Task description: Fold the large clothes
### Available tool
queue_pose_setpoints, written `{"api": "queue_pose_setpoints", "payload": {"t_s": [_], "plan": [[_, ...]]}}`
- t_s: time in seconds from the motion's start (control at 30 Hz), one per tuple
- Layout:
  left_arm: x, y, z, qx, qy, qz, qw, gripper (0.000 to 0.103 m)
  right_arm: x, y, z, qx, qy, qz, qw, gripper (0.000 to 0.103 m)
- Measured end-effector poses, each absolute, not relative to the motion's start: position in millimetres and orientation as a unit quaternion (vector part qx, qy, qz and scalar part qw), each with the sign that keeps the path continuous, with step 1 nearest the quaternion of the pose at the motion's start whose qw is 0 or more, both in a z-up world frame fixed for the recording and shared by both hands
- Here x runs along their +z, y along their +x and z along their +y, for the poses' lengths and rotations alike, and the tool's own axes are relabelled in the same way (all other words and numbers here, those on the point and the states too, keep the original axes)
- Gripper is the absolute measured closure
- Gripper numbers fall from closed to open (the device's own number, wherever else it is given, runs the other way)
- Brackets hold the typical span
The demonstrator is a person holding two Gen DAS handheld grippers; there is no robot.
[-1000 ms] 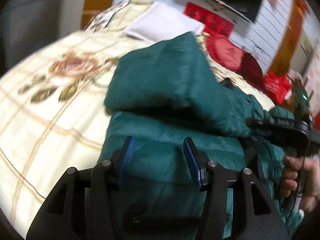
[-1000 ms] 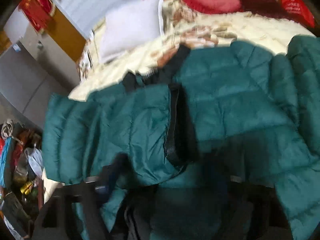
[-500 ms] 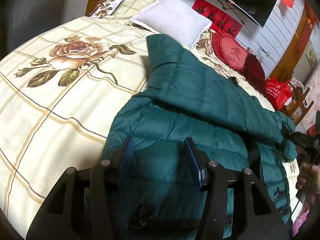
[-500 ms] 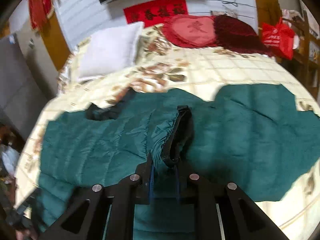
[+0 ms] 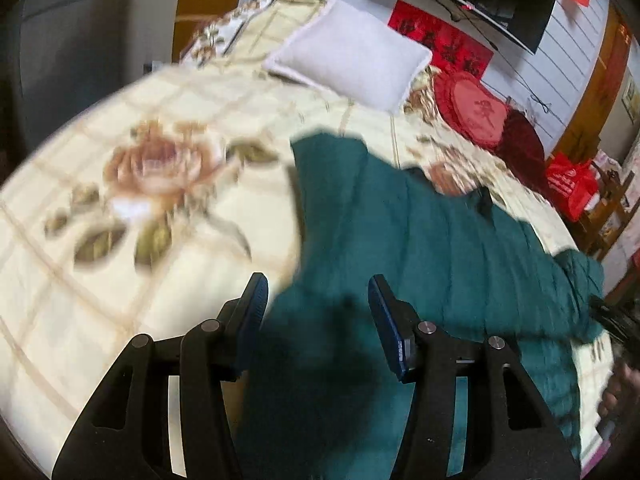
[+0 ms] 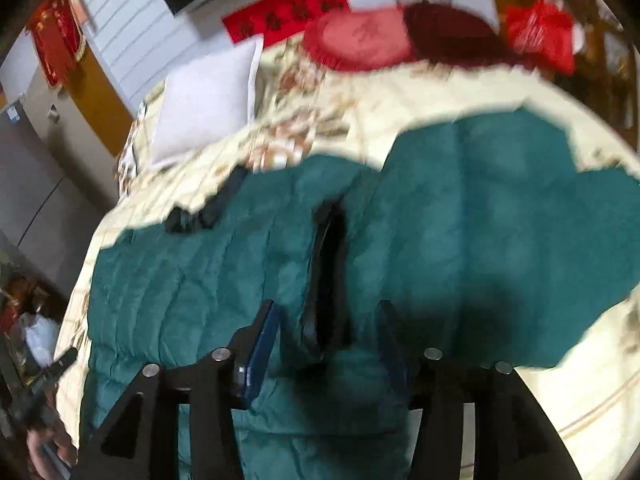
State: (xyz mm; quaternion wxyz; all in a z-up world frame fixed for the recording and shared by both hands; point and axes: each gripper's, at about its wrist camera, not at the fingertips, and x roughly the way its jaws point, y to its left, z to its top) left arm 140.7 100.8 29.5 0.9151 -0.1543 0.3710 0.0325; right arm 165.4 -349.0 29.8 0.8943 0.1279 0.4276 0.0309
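Jaws, right gripper (image 6: 324, 354): we found them parted to a middling width and holding nothing; they had just been opening, and the black-lined cuff (image 6: 328, 280) of the folded sleeve lay between the blue pads (image 6: 260, 348) without being pressed. Jaws, left gripper (image 5: 318, 320): parted to a similar middling width and empty, hovering over the near edge of the garment.

Item: one large teal quilted puffer jacket (image 5: 440, 248), soft and bulky, spread across a cream bedspread with a printed rose and a tan grid (image 5: 152, 168). In the right wrist view one sleeve lay turned in across the body, its cuff pointing toward us; a broad teal panel (image 6: 500, 220) spread out to the right. A dark collar or hood trim (image 6: 208, 212) showed at the far edge.

Also on the bed: a white rectangular pillow (image 5: 352, 56), a round red fringed cushion (image 5: 476, 108) and a dark red cushion (image 5: 520, 140) beside it. A red plastic bag (image 5: 568, 188) stood past the bed.

Step in hand, as we judged it: the sleeve fold was laid down and let go; the body was not yet folded. Both views were motion-blurred.

Next move, as we judged it: both grippers would need fresh holds on an outer edge or hem, pinching through thick padding, then a lift and carry over the middle. The slippery shell might spring back open.
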Motion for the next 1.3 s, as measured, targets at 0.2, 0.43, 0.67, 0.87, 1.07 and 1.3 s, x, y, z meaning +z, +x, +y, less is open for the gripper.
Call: {"api": "queue_pose_setpoints", "payload": {"t_s": [0.2, 0.43, 0.67, 0.87, 1.07, 1.3], "plan": [[41, 212, 82, 0.021, -0.094, 0.358, 0.929, 0.051, 52, 178, -298, 0.050, 0.062, 0.384, 0.920, 0.054], [9, 262, 57, 0.008, -0.041, 0.398, 0.916, 0.051, -8, 224, -244, 0.064, 0.026, 0.462, 0.884, 0.054], [-26, 279, 66, 0.032, -0.051, 0.430, 0.901, 0.049, -45, 242, -274, 0.049, 0.017, 0.480, 0.876, 0.054], [18, 235, 61, 0.027, -0.064, 0.374, 0.925, 0.049, -21, 238, -274, 0.036, 0.037, 0.485, 0.873, 0.054], [6, 207, 41, 0.005, -0.038, 0.380, 0.924, 0.049, 3, 200, -231, 0.071, 0.014, 0.445, 0.893, 0.047], [7, 200, 40, 0.011, -0.015, 0.422, 0.907, 0.048, -26, 197, -232, 0.052, 0.010, 0.502, 0.863, 0.041]]}}
